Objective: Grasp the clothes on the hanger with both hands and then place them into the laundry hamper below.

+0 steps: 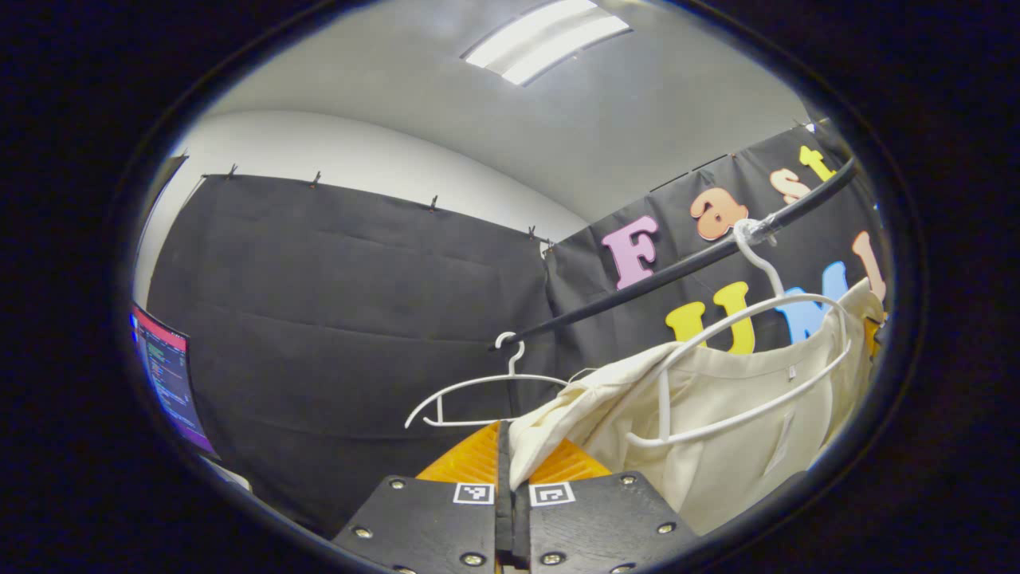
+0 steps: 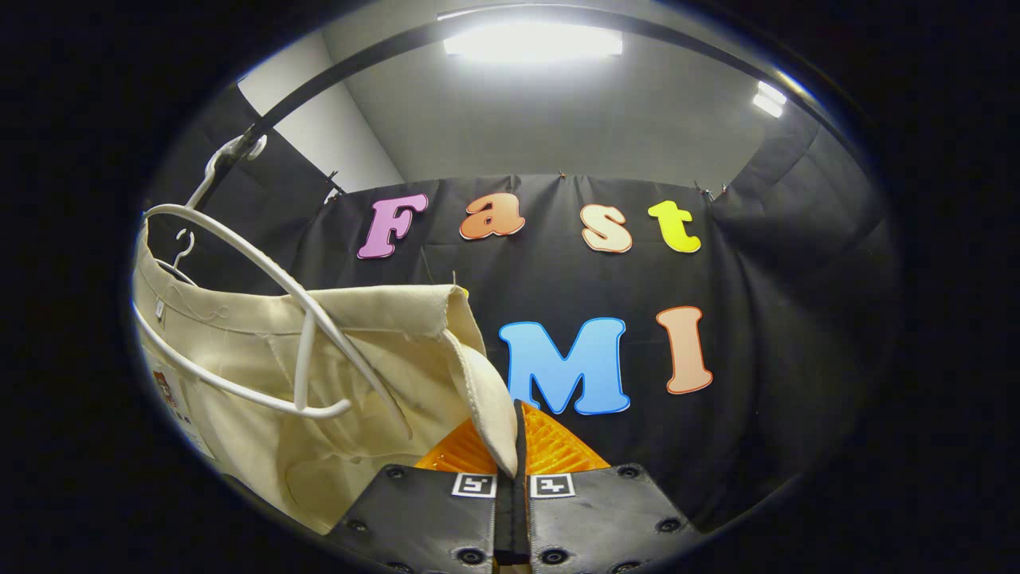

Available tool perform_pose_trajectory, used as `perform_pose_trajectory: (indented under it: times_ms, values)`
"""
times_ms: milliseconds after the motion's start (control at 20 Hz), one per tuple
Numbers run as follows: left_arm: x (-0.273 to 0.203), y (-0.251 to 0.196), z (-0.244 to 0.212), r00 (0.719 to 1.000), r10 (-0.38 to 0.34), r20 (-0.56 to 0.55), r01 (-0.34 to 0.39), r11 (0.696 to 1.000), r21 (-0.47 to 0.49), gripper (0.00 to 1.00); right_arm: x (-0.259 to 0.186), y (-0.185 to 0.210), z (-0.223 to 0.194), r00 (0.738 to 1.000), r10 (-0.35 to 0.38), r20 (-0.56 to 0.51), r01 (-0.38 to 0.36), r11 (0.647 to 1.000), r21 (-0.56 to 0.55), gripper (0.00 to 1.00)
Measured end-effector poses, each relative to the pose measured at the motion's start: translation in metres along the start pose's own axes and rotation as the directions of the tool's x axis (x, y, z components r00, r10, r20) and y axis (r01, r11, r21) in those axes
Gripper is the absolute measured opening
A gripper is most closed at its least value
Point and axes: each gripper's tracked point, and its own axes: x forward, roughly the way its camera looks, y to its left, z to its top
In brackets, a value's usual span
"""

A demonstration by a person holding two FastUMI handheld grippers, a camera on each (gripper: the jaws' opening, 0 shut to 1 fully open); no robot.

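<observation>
A cream garment [image 1: 717,414] hangs on a white hanger [image 1: 749,319] hooked over a black rail [image 1: 685,267]. In the left gripper view my left gripper [image 1: 505,458] is shut on the garment's left shoulder edge, the cloth pinched between its fingers. The right gripper view shows the same cream garment [image 2: 351,359] on its white hanger [image 2: 263,279] under the black rail [image 2: 335,80]. My right gripper [image 2: 514,446] is shut on the garment's right shoulder corner, which folds down between its fingers. The hamper is out of sight.
An empty white hanger [image 1: 486,387] hangs farther along the rail in the left gripper view. A lit monitor [image 1: 163,375] stands at the far left. Black cloth walls close in behind and to the sides, with ceiling lights [image 2: 532,40] overhead.
</observation>
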Motion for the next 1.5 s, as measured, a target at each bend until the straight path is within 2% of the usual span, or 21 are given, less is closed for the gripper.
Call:
perform_pose_trajectory:
  times_ms: [200, 300, 500, 700, 950, 1350, 1400, 1500]
  values:
    - [0.010, 0.003, -0.005, 1.000, -0.027, -0.006, 0.027, 0.999, -0.018, 0.03, 0.009, 0.009, -0.023, 0.997, 0.040, -0.063, -0.039, 0.999, 0.015, 0.04]
    - [0.010, 0.002, -0.012, 1.000, -0.029, -0.012, 0.029, 1.000, -0.001, 0.03, 0.009, 0.013, -0.035, 0.995, 0.053, -0.085, -0.051, 0.998, 0.020, 0.01]
    - [0.026, -0.006, -0.038, 0.997, -0.042, -0.070, 0.041, 0.999, -0.008, 0.01, 0.007, 0.022, -0.061, 0.986, 0.084, -0.145, -0.079, 0.996, 0.036, 0.01]
    - [0.024, -0.002, -0.058, 0.993, -0.040, -0.108, 0.040, 0.999, -0.007, 0.03, -0.008, 0.030, -0.079, 0.976, 0.112, -0.186, -0.107, 0.994, 0.039, 0.01]
    - [0.002, 0.012, -0.083, 0.985, -0.059, -0.163, 0.050, 0.997, -0.056, 0.01, -0.042, 0.039, -0.084, 0.969, 0.149, -0.199, -0.145, 0.989, 0.034, 0.01]
    - [-0.046, 0.004, -0.093, 0.963, -0.197, -0.181, 0.189, 0.980, -0.063, 0.03, -0.122, 0.053, -0.076, 0.962, 0.163, -0.219, -0.165, 0.986, 0.011, 0.01]
    - [-0.051, 0.003, -0.094, 0.959, -0.213, -0.184, 0.204, 0.977, -0.070, 0.01, -0.134, 0.057, -0.072, 0.961, 0.170, -0.218, -0.171, 0.985, 0.011, 0.05]
    - [-0.059, -0.002, -0.094, 0.950, -0.248, -0.191, 0.235, 0.968, -0.090, 0.01, -0.154, 0.064, -0.063, 0.960, 0.181, -0.215, -0.183, 0.983, 0.012, 0.01]
